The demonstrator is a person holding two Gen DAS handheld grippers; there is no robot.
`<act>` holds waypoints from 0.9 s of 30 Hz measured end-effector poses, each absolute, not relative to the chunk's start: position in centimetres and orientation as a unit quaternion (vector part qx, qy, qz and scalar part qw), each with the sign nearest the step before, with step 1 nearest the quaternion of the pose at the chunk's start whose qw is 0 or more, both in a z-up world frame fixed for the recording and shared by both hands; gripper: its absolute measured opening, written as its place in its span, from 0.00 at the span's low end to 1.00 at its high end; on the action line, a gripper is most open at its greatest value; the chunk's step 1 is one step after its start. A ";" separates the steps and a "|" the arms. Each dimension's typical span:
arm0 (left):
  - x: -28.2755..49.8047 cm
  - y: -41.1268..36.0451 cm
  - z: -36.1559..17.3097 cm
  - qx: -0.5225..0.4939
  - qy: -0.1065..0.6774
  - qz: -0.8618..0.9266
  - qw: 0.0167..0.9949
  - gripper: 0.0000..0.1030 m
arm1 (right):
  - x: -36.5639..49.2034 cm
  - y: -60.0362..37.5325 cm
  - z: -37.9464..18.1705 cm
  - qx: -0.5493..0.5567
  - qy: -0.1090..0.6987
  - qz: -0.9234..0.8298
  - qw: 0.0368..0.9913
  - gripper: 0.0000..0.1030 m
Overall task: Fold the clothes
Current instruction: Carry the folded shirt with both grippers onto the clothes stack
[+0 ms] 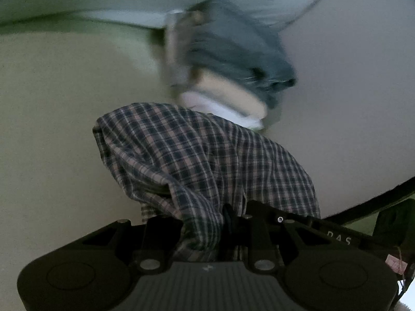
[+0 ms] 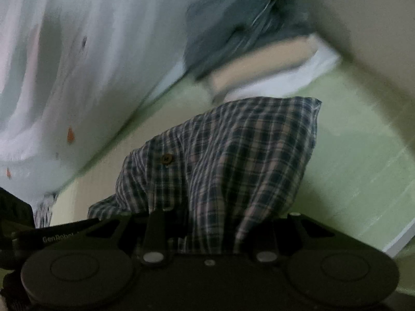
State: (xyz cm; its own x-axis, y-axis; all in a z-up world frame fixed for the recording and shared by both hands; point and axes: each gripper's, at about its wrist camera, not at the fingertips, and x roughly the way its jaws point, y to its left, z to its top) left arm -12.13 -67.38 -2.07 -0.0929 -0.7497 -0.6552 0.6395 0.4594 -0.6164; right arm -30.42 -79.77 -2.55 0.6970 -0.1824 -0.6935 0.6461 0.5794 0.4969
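A bedroom at home.
A stack of folded clothes [image 2: 259, 51] lies on a bed [image 2: 350, 155] beside a pale printed quilt [image 2: 64, 64].

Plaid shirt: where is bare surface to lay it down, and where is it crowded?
Bare pale surface lies beside the stack of folded clothes, on both sides of it. The stack itself and the white spotted cloth behind it are crowded. Both grippers hold the plaid shirt.

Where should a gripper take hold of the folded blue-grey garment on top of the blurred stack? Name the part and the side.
Probably the folded blue-grey garment is best pinched at its near folded edge, coming in low from the side of the plaid checked shirt: that edge overhangs the tan layer beneath. Motion blur hides finer detail.
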 end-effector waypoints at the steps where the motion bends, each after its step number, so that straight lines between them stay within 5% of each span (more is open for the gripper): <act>1: -12.2 -68.8 -1.5 -0.054 0.524 -0.524 0.670 0.27 | -30.7 -81.0 -2.0 0.385 0.292 -0.251 0.839 0.30; 16: -3.3 -87.1 10.1 -0.086 0.364 -0.585 0.719 0.29 | -23.8 -100.9 10.6 0.264 0.145 -0.259 0.918 0.37; 18: -1.5 -88.6 10.5 -0.090 0.350 -0.574 0.735 0.35 | -21.6 -103.5 10.5 0.248 0.140 -0.271 0.919 0.59; 23: 2.0 -93.2 5.1 -0.028 0.389 -0.485 0.782 0.49 | -16.1 -108.8 4.4 0.257 0.188 -0.350 0.881 0.76; 27: 3.5 -94.0 0.5 -0.034 0.434 -0.458 0.775 0.78 | -14.5 -109.3 0.5 0.228 0.208 -0.398 0.864 0.84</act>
State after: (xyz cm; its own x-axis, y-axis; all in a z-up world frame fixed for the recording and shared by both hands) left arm 3.47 -93.95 0.47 0.2035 -0.7388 -0.6424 0.6806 0.5785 -0.4496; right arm -14.53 -109.32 0.48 0.5958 -0.5935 -0.5411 0.7831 0.5788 0.2274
